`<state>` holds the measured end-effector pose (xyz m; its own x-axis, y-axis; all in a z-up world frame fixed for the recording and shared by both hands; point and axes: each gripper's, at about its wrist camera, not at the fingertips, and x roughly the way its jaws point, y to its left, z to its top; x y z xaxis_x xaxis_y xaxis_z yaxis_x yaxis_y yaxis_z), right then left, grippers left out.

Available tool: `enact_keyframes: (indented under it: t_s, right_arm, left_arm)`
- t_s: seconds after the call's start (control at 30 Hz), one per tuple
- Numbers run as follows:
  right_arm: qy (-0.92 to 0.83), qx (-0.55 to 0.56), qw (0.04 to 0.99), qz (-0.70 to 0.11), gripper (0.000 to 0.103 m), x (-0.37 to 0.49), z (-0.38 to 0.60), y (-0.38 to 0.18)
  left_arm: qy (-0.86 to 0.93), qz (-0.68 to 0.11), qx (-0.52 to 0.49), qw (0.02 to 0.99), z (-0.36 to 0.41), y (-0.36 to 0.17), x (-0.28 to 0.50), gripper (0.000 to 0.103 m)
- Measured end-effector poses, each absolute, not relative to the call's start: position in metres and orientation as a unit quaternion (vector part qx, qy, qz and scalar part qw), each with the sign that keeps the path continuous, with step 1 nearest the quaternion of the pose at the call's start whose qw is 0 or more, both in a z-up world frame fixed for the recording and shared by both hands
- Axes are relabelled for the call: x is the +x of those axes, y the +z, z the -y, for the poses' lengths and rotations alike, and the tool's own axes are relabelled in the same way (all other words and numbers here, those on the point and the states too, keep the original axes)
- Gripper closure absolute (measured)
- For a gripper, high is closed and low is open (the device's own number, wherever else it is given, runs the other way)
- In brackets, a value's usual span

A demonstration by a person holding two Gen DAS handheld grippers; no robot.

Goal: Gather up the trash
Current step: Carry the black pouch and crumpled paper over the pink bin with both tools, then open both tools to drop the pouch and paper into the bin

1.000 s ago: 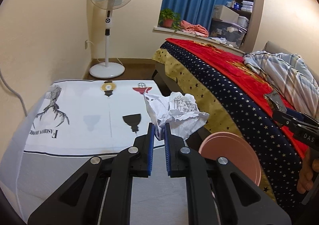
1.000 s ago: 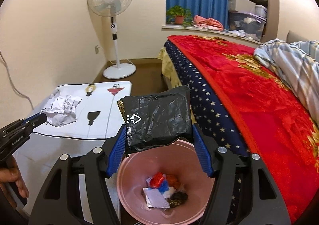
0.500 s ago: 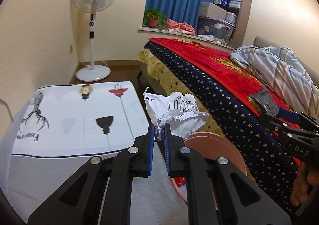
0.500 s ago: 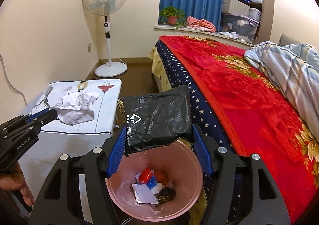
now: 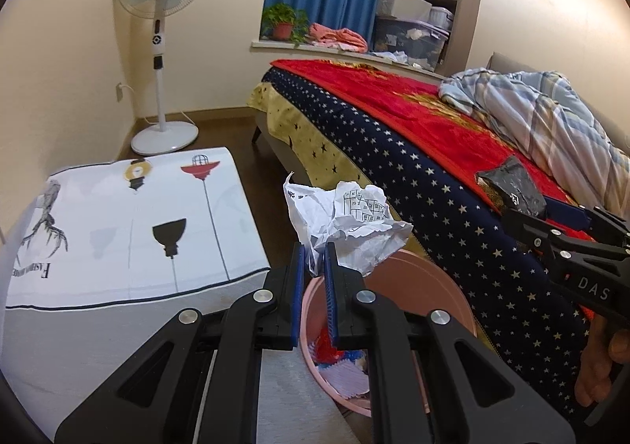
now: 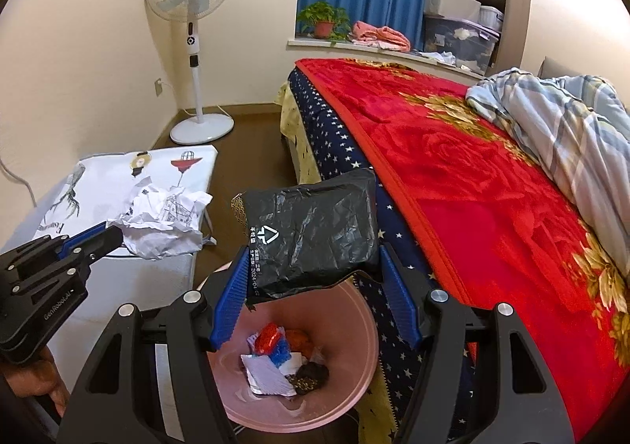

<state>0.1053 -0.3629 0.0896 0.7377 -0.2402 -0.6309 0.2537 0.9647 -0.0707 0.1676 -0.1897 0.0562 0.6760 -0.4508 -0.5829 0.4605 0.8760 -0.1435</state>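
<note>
Now | left tongs (image 5: pixel 314 259) pinch crumpled white printed paper (image 5: pixel 346 223) | right tongs (image 6: pixel 315 278) clamp wrinkled black wrapper (image 6: pixel 311 231)

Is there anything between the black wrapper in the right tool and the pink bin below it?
Nothing visible. The black wrapper, held by the right tool, hangs directly above the open pink bin, which holds only a few scraps at the bottom. The left tool with its crumpled paper is off to the side.
</note>
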Motion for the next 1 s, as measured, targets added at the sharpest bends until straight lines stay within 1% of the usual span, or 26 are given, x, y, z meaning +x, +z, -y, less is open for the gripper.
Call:
enact_keyframes:
  t_s: [0.3,1.0]
  right_arm:
    - [-0.142,0.011,0.927,-0.347,0.039,0.108,0.368,0.084]
    - [-0.149,0.012,0.924,-0.352,0.038,0.110,0.369,0.082]
  left_arm:
    - [-0.261,-0.325,0.017,0.909,0.205,0.048,0.168,0.093]
    - [-0.271,-0.332,0.018,0.903,0.211,0.045,0.167,0.093]
